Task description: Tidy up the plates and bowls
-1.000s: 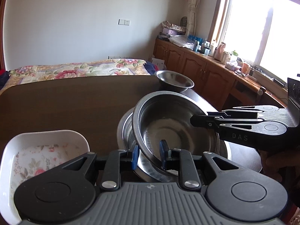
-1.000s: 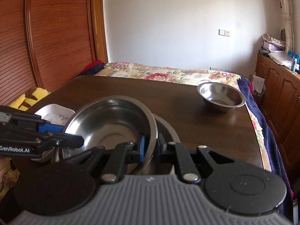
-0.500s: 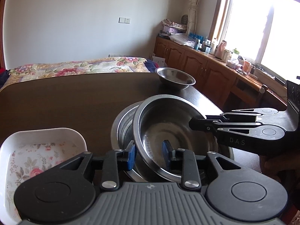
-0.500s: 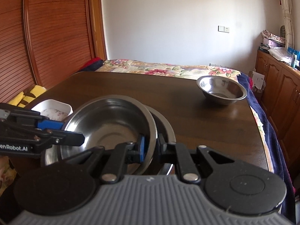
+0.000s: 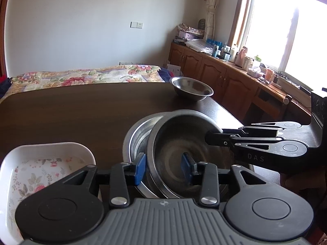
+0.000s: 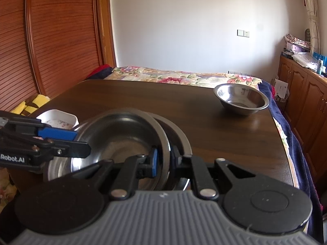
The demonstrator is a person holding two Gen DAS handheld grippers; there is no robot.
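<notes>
Steel pan (image 5: 184, 149) sits tilted inside the wider pan (image 5: 137, 138) beneath it, its right rim pinched between the closed fingers of the right gripper (image 6: 163, 159), which has held that rim through the last second. The change is on the other side: the left gripper (image 5: 163, 168) has let go, its blue pads (image 5: 140, 168) spread wide, one outside the near rim and one hanging over the pan's floor, touching neither as far as I can tell. Compared with a second ago, the pan has come lower and nests deeper into the one below, though it is still offset toward the right. To my eye the stacking is nearly done; the right side has yet to release. A bowl (image 6: 241, 100) waits well apart at the far edge of the table (image 6: 130, 96), and a floral dish (image 5: 36, 171) lies just left of the stack, so both probably still need sorting.
</notes>
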